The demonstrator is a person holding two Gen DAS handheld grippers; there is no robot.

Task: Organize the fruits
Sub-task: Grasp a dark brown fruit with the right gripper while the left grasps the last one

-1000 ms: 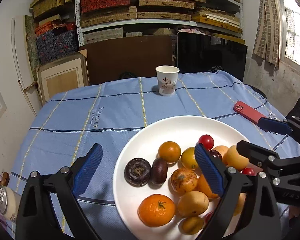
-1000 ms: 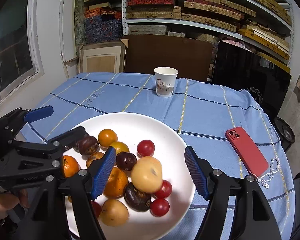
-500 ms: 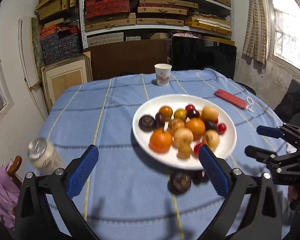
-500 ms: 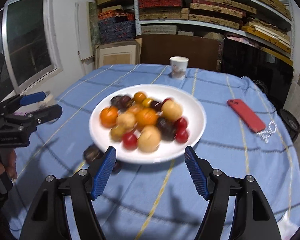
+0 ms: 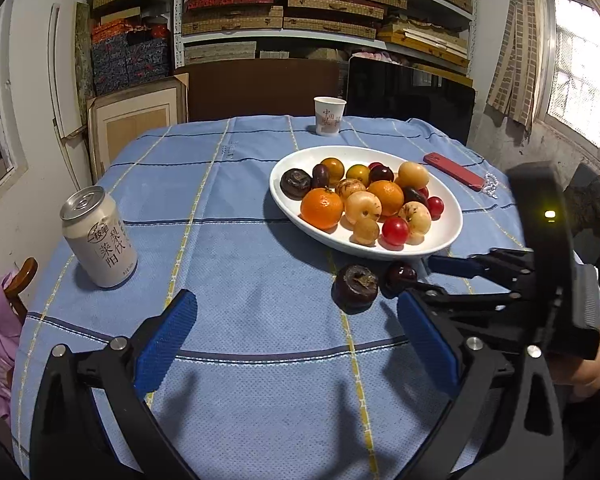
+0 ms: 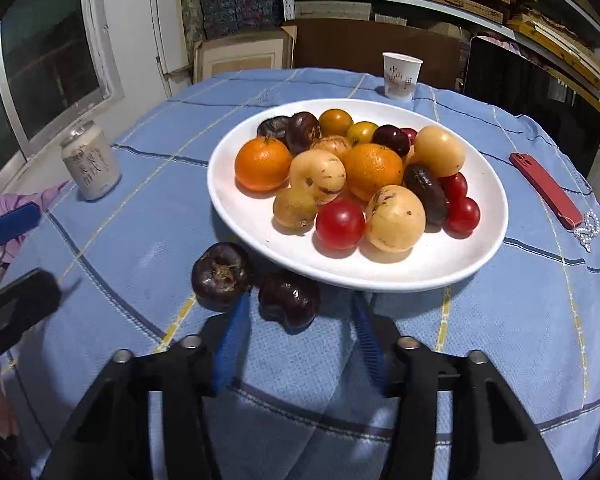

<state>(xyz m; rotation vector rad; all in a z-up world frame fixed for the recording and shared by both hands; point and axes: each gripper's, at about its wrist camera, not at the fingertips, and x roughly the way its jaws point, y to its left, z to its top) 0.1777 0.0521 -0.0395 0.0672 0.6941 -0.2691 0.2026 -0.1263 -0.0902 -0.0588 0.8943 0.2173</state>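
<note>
A white plate [image 6: 480, 240] [image 5: 284, 200] heaped with oranges, yellow fruits, cherry tomatoes and dark fruits stands on the blue cloth. Two dark fruits lie on the cloth at its near rim. My right gripper [image 6: 300, 306] [image 5: 416, 276] is low over one dark fruit [image 6: 290, 300] [image 5: 400, 274], which lies between the closing jaws. A gap shows on both sides, so the pads do not press it. The other, rounder dark fruit [image 6: 220, 276] [image 5: 355, 288] lies just left of the left finger. My left gripper [image 5: 296, 304] is wide open over bare cloth, left of both loose fruits.
A drinks can [image 5: 98, 236] [image 6: 90, 164] stands near the table's left edge. A paper cup [image 5: 329, 116] is at the far side. A red phone [image 5: 454, 170] with a bead chain lies right of the plate. Shelves and a dark screen stand behind.
Both grippers pulled back from over the plate toward the table's near side. The right gripper then came down around a dark fruit by the rim and its jaws narrowed. The can came into view.
</note>
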